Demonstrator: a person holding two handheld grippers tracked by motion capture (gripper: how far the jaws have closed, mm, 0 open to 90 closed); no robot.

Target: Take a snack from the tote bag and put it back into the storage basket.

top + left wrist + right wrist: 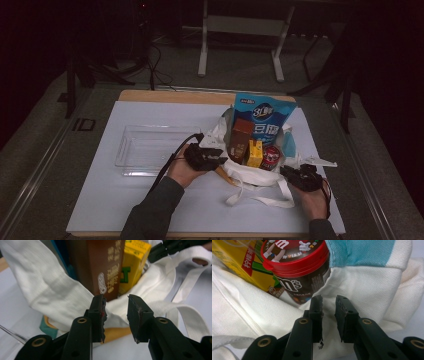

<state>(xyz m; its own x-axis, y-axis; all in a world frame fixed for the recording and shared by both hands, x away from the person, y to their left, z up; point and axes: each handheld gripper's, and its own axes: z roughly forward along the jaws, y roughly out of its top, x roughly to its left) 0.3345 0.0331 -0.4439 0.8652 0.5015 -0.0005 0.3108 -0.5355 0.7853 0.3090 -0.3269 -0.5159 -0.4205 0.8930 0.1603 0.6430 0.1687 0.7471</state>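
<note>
brown carton (pixel 100 267) top cut off, candy tub (pixel 297 270) base hidden in tote bag (pixel 367 297)

Boxes (pixel 241 137) and tub (pixel 270 158) in bag (pixel 250 176), tray (pixel 150 148) left

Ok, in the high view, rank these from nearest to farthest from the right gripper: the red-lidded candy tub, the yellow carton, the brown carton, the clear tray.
1. Red-lidded candy tub: just up-left of the right gripper, in the white bag.
2. Yellow carton: next left, beside the tub.
3. Brown carton: further left and back.
4. Clear tray: far left, outside the bag.
</note>
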